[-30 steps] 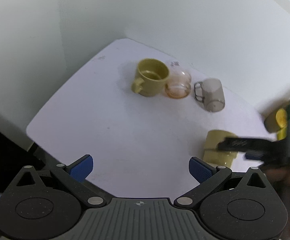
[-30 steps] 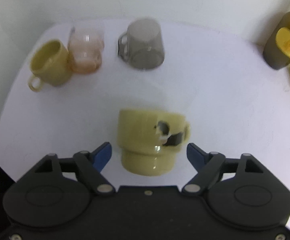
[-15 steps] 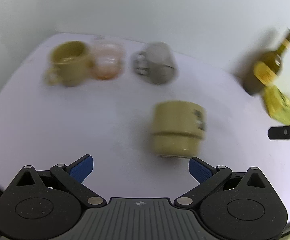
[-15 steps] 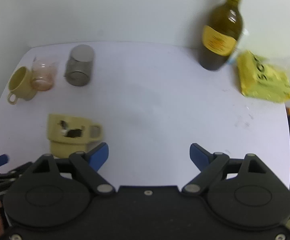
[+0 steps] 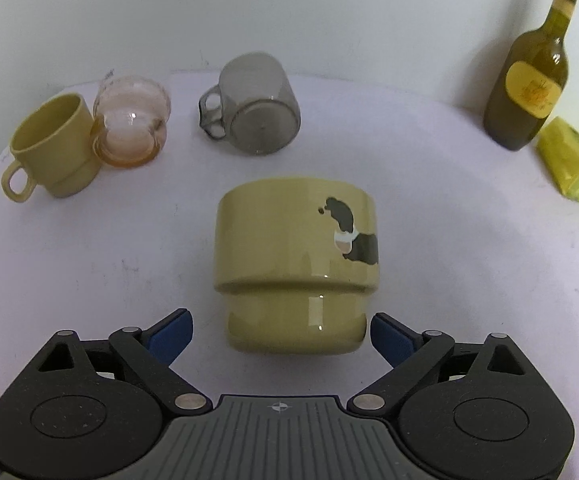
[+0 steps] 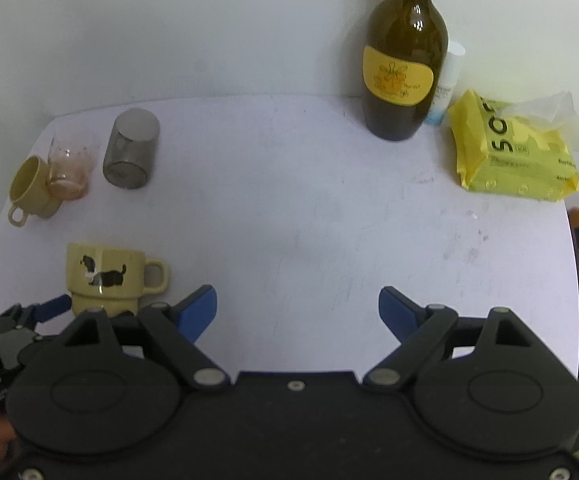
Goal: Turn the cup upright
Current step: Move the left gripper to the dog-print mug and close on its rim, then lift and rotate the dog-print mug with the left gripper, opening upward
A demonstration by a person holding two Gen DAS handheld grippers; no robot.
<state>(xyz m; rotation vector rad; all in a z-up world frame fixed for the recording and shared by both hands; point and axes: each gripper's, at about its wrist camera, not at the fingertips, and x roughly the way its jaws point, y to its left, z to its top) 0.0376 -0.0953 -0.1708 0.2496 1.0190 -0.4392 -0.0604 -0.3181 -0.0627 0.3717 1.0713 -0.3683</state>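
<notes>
open left gripper [image 5: 279,330] flanking cup [image 5: 295,264]

The left hand-held gripper [image 5: 279,330] has swung in behind the yellow-green ceramic mug with the dog print [image 5: 295,264], its open blue pads now flanking the mug's base. The right hand-held gripper [image 6: 295,310] has drawn away to the mug's handle side.

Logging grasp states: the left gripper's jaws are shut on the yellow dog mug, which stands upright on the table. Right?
Not quite. The left gripper has its jaws open on either side of the yellow dog mug, not shut on it, as the left wrist view shows. The mug does stand upright.
</notes>
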